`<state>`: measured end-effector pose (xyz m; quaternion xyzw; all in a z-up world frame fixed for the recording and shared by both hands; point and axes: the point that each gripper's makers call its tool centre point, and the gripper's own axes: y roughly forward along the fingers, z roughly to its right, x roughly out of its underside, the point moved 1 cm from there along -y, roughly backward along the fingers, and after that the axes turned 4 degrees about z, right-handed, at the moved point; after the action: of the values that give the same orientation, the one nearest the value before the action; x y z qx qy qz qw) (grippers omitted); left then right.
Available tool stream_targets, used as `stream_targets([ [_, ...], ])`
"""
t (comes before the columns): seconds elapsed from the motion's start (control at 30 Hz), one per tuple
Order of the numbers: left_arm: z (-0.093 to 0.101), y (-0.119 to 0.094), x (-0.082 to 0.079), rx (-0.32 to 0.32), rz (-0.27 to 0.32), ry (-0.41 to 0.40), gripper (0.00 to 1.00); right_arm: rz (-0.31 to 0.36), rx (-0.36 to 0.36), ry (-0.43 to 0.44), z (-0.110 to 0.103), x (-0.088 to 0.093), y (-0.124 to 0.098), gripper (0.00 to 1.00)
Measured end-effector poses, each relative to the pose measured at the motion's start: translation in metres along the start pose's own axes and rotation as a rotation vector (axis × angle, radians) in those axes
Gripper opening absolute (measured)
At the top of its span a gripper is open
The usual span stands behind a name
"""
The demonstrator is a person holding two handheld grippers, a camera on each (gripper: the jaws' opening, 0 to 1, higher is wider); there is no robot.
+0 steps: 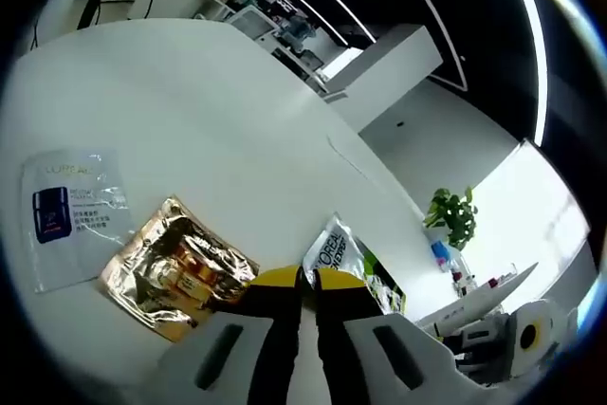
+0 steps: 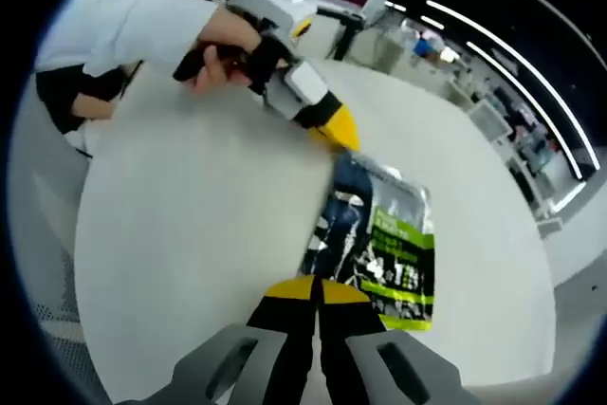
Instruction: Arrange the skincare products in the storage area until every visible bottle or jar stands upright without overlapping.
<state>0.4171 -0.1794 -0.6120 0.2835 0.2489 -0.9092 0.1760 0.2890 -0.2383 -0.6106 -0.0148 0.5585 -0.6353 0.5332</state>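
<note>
Your left gripper (image 1: 305, 280) rises from 6 o'clock in the left gripper view with its yellow-tipped jaws pressed together and nothing between them. Just past the tips, toward 1 o'clock, lies the dark green-and-black sachet (image 1: 349, 263), flat on the white table (image 1: 209, 111); the tips sit right at its near edge, though you cannot tell whether they touch it. At 9 o'clock from the tips a crinkled gold sachet (image 1: 178, 267) lies flat, and further out at 9 o'clock a pale, clear-wrapped sachet (image 1: 71, 211) lies beside it, close but apart. From 10 to 12 o'clock the tabletop is bare and open all the way to its far edge. At 3 o'clock, beyond the table edge, stands a small green plant (image 1: 453, 215).

In the right gripper view your right gripper (image 2: 315, 293) comes up from 6 o'clock, jaws likewise together and holding nothing. Its tips lie at the near edge of the same green-and-black sachet (image 2: 379, 248), which stretches toward 1 o'clock. Your left gripper (image 2: 334, 128) enters from 11 o'clock, held in a hand (image 2: 228, 49) in a white sleeve, its yellow tip at the sachet's far corner. The table (image 2: 190, 234) is bare from 8 to 10 o'clock up to its curved rim, and open again at 3 o'clock past the sachet.
</note>
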Motion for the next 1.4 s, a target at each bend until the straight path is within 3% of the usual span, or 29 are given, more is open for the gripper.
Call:
stream_targets([
  [0.03, -0.001, 0.000, 0.000, -0.001, -0.002, -0.003, 0.00, -0.004, 0.003, -0.026, 0.000, -0.001, 0.000, 0.00],
  [0.2, 0.000, 0.002, 0.000, -0.009, 0.007, 0.004, 0.00, 0.013, -0.022, 0.027, -0.003, -0.003, 0.001, 0.00],
  [0.33, -0.001, 0.001, 0.000, -0.010, 0.004, -0.008, 0.00, 0.014, -0.021, -0.003, -0.004, -0.003, 0.002, 0.00],
  [0.57, -0.002, -0.010, 0.001, 0.002, -0.025, 0.020, 0.00, 0.052, -0.028, 0.062, -0.006, -0.009, -0.007, 0.05],
  [0.77, -0.006, -0.023, 0.006, 0.014, -0.075, 0.093, 0.00, 0.078, -0.012, 0.129, -0.005, -0.007, -0.022, 0.09],
  [1.0, -0.005, -0.036, 0.012, 0.039, -0.129, 0.162, 0.00, 0.115, 0.066, 0.203, 0.012, -0.004, -0.037, 0.11],
  [1.3, -0.004, -0.054, 0.019, 0.076, -0.213, 0.276, 0.00, 0.100, 0.084, 0.226, 0.012, 0.001, -0.036, 0.15],
  [1.4, -0.009, -0.061, 0.019, 0.078, -0.226, 0.287, 0.00, 0.089, 0.085, 0.220, 0.012, 0.000, -0.029, 0.22],
])
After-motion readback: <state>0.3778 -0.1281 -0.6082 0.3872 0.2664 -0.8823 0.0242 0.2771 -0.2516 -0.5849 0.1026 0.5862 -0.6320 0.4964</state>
